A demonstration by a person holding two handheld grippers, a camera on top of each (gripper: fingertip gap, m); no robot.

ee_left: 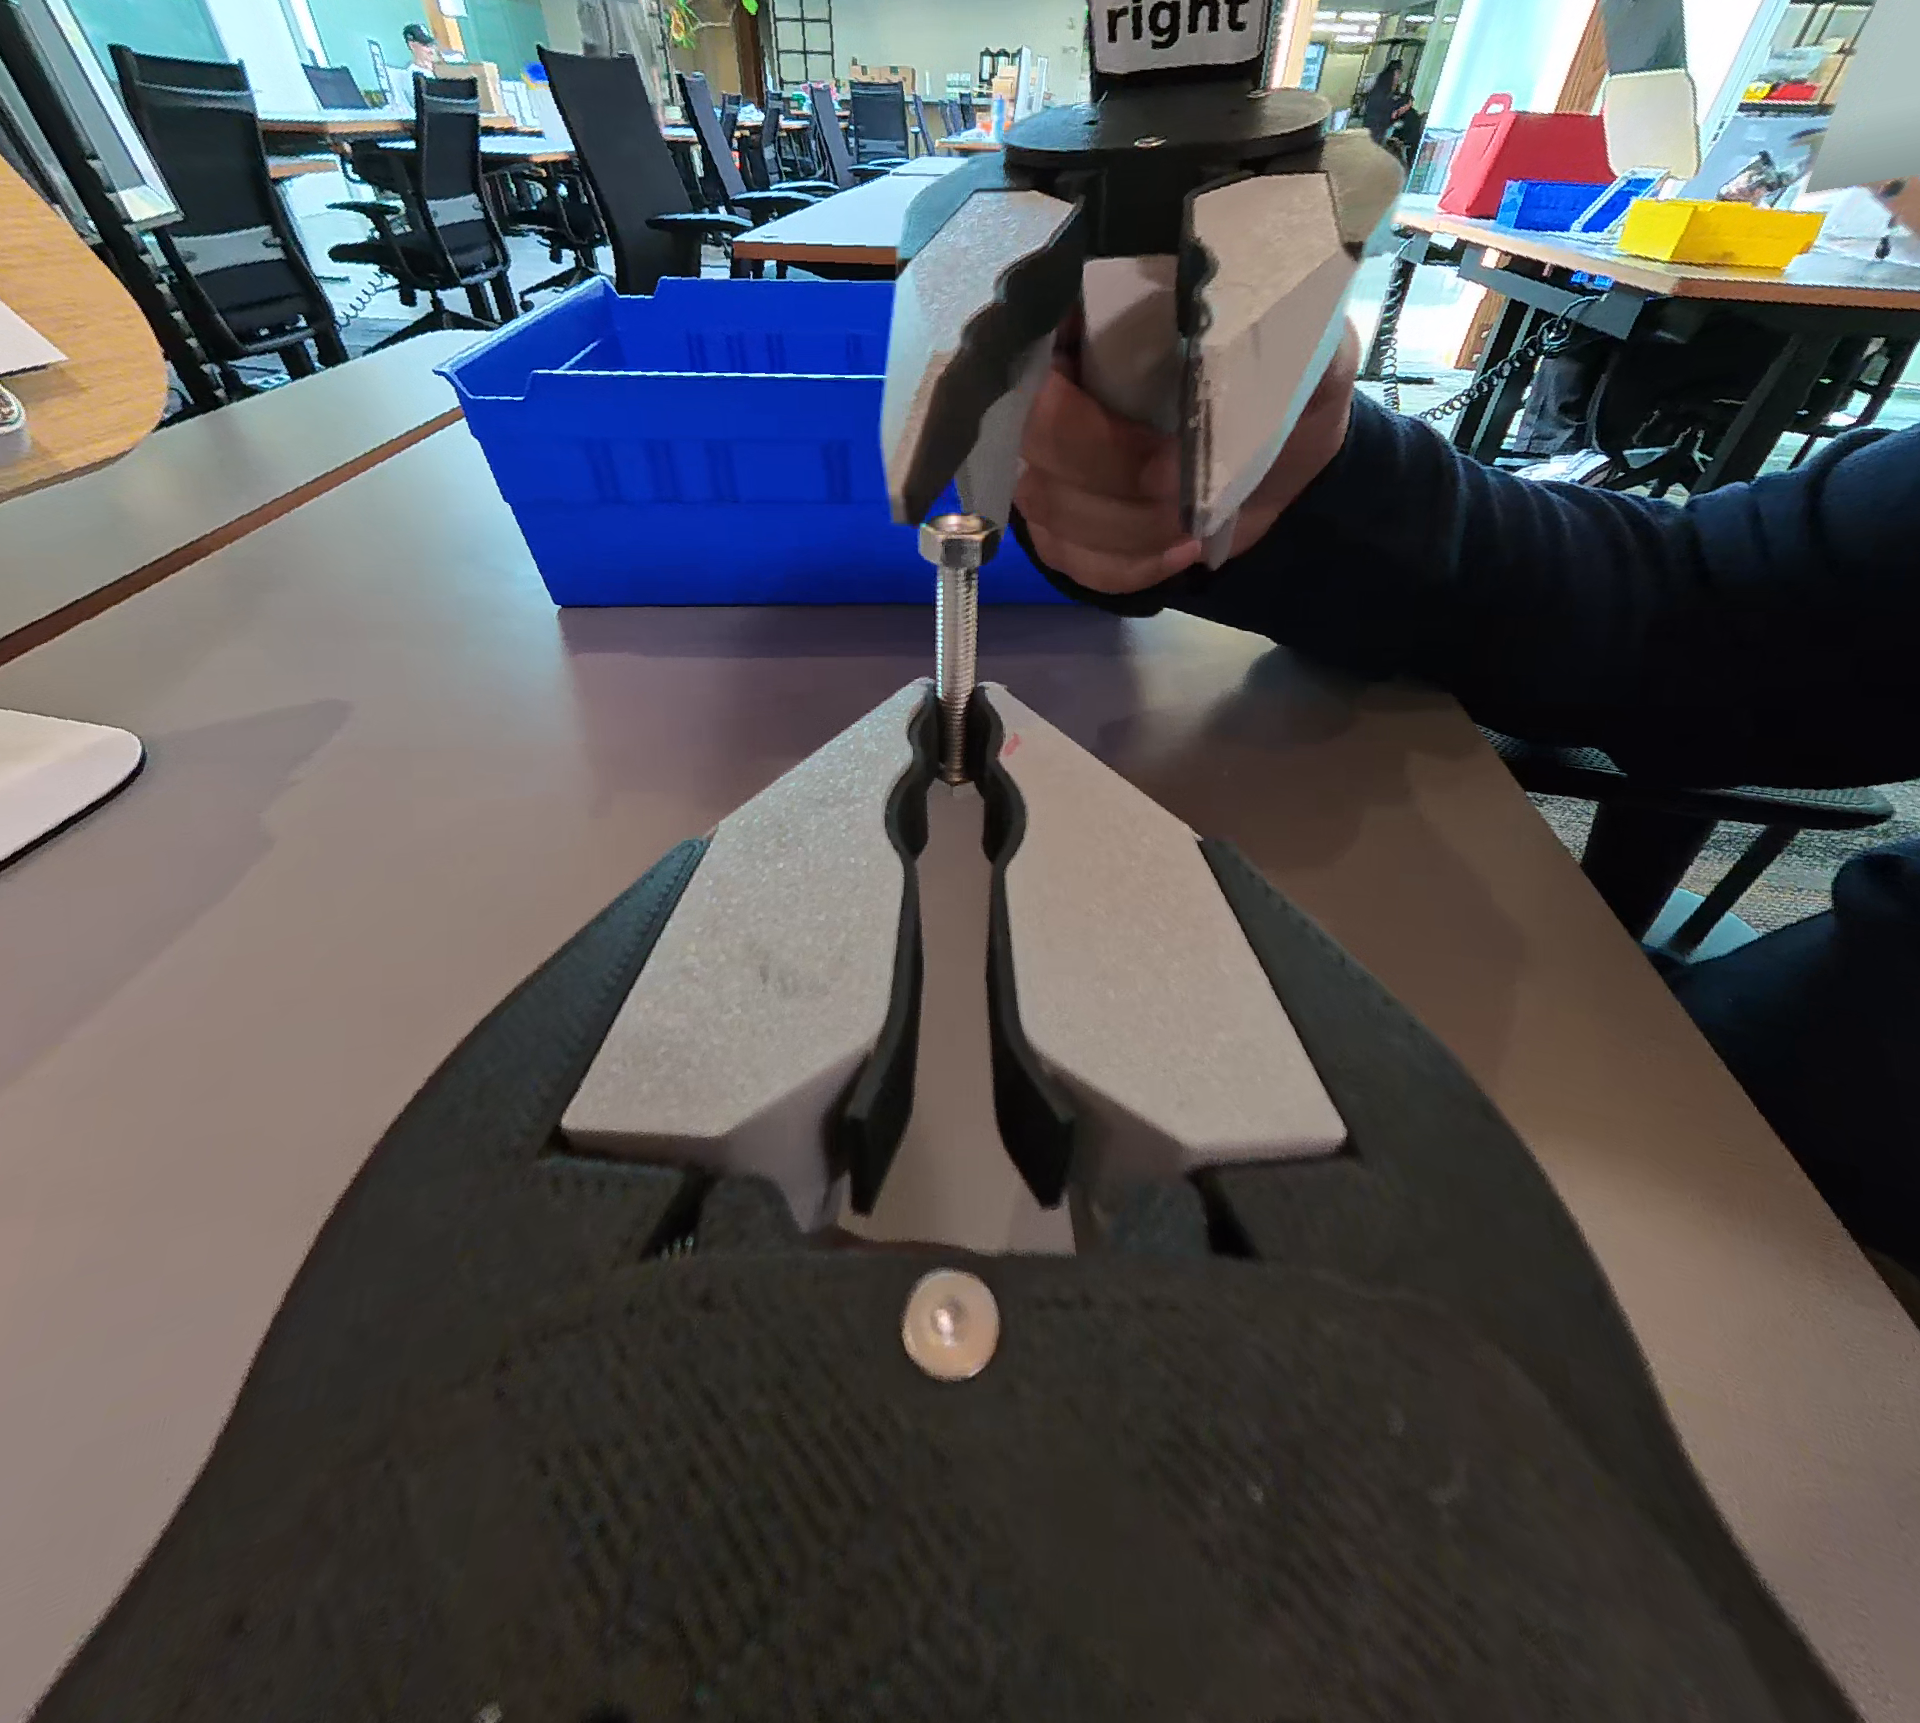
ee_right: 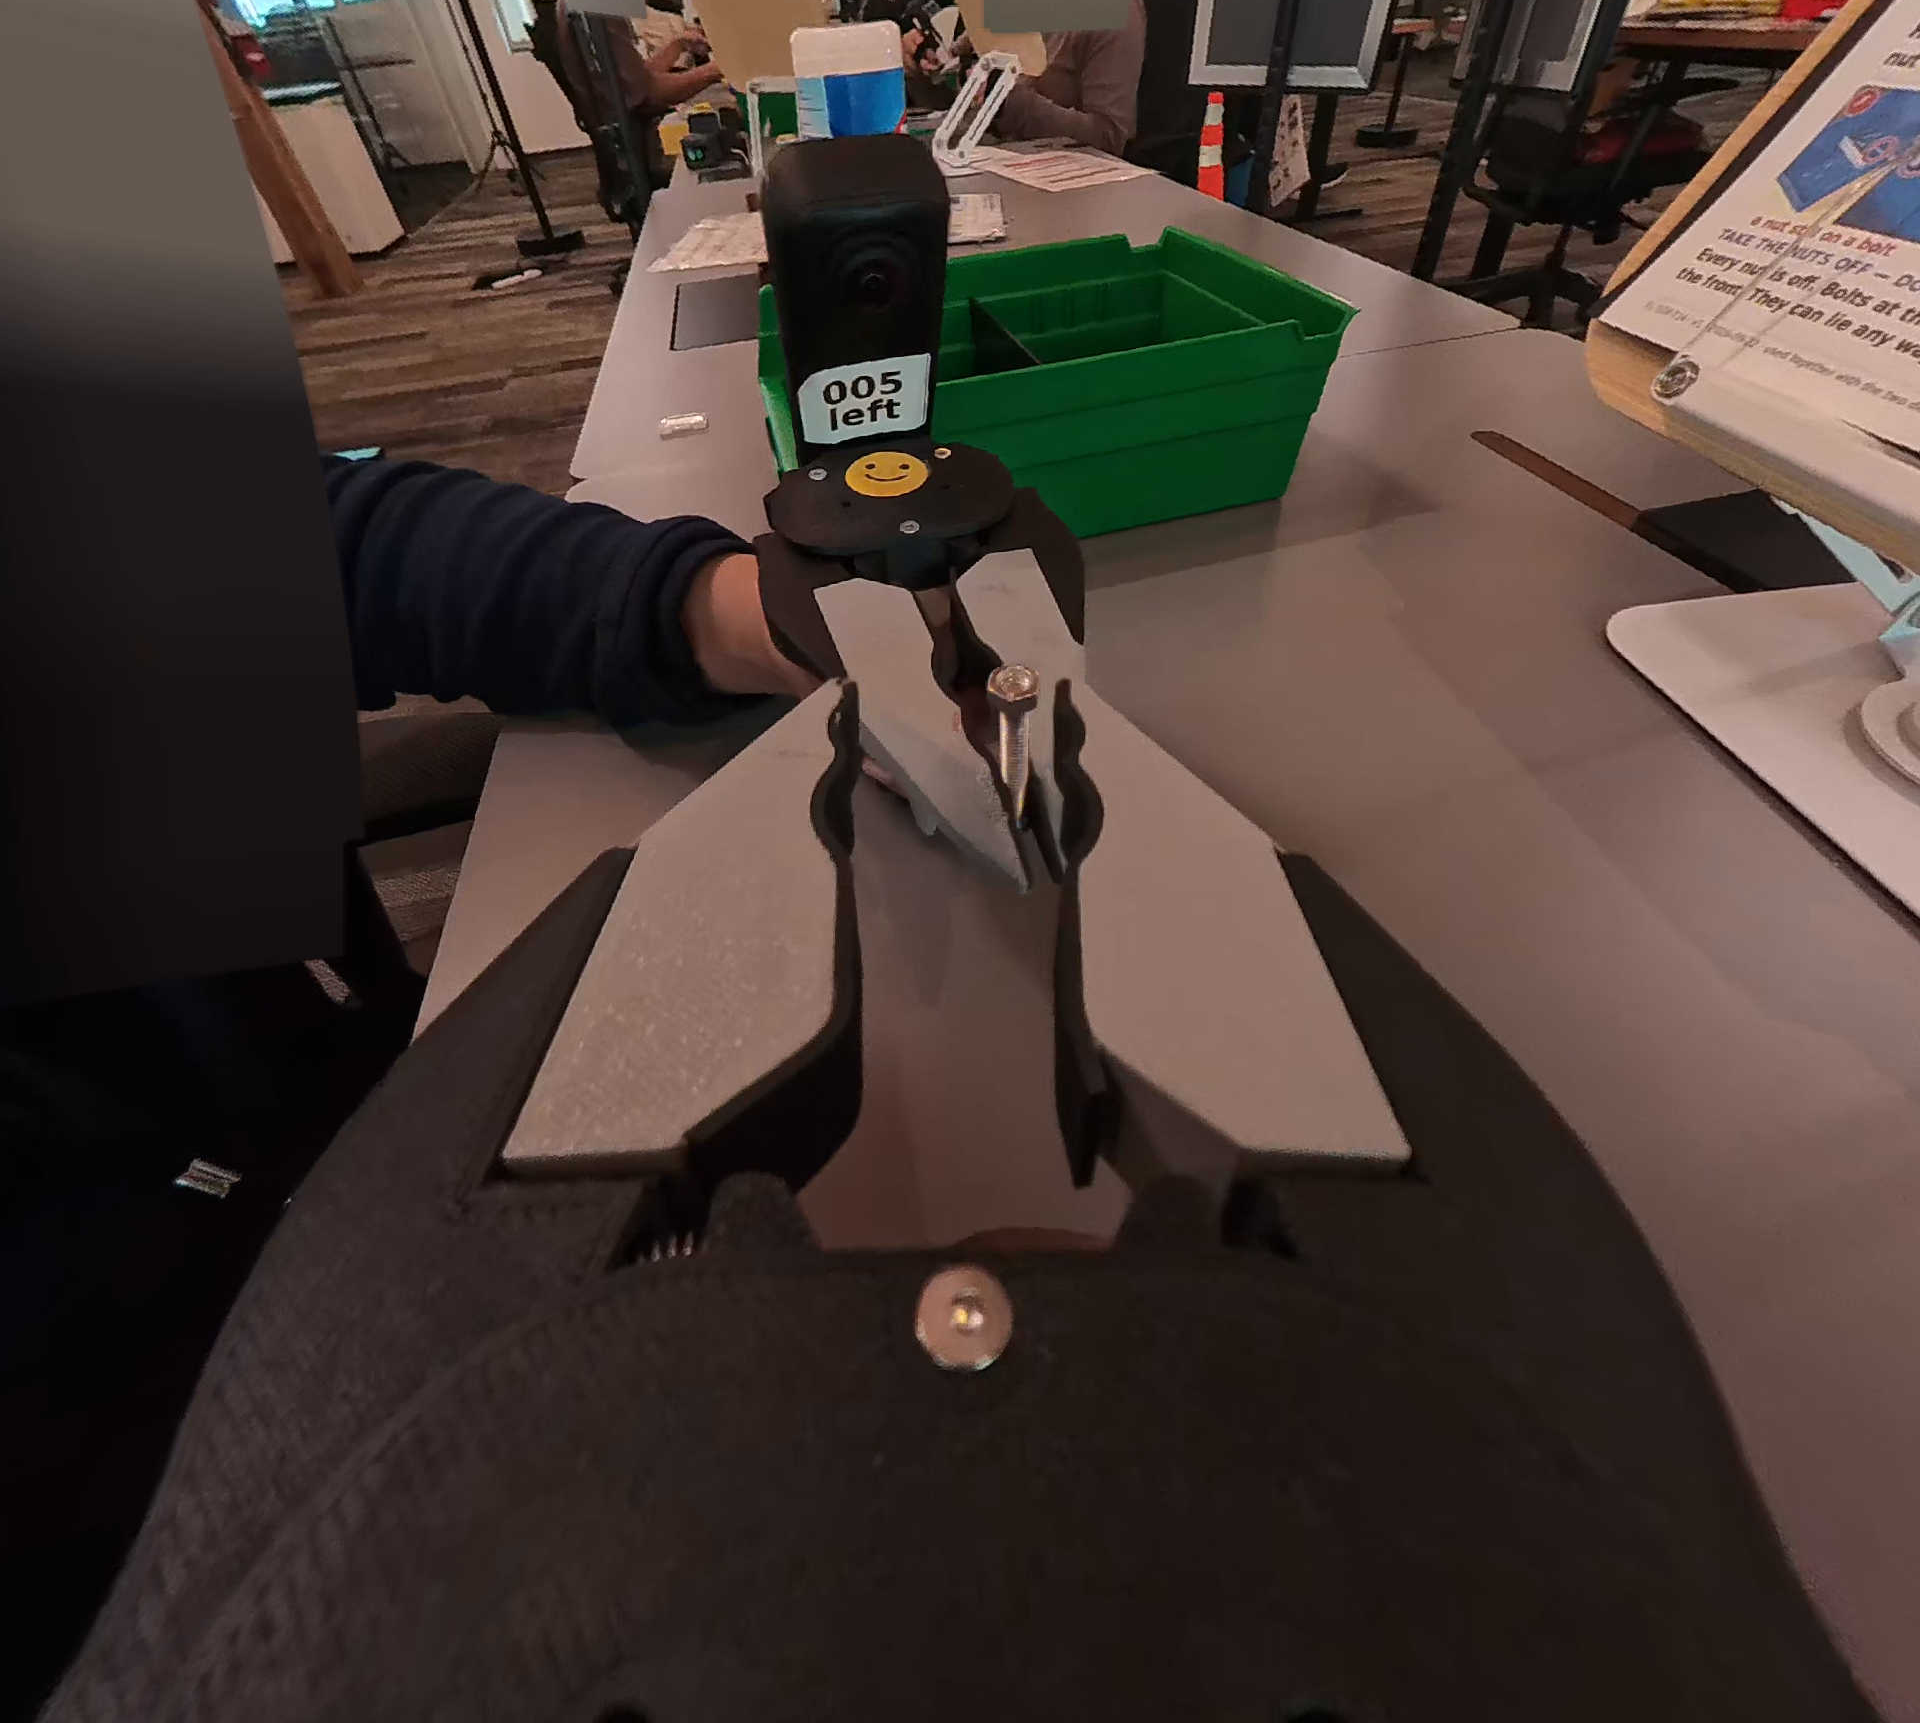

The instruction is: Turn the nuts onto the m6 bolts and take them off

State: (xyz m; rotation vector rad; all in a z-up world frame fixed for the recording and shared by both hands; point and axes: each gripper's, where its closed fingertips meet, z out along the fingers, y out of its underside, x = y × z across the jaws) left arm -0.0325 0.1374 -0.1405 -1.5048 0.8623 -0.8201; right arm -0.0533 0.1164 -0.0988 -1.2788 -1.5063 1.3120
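Note:
A silver m6 bolt (ee_left: pixel 952 634) stands upright above the grey table (ee_left: pixel 312 842). A hex nut (ee_left: pixel 958 543) sits at its top end. My left gripper (ee_left: pixel 958 707) is shut on the bolt's lower end. My right gripper (ee_left: pixel 1065 520) hangs over it from above, open, with one fingertip (ee_left: pixel 935 489) just touching the nut. In the right wrist view the bolt (ee_right: pixel 1010 754) and nut (ee_right: pixel 1013 686) stand between my right gripper's (ee_right: pixel 953 702) spread fingertips, close to the right one. The left gripper (ee_right: pixel 1023 842) shows behind, clamped on the bolt.
A blue bin (ee_left: pixel 707 447) stands on the table behind the bolt. A green divided bin (ee_right: pixel 1143 416) stands on the opposite side. An instruction board (ee_right: pixel 1818 271) on a white stand base (ee_right: pixel 1766 686) is nearby. Sleeved arms (ee_left: pixel 1558 593) hold the grippers. The tips of one gripper are about 5 centimetres away from the tips of the other.

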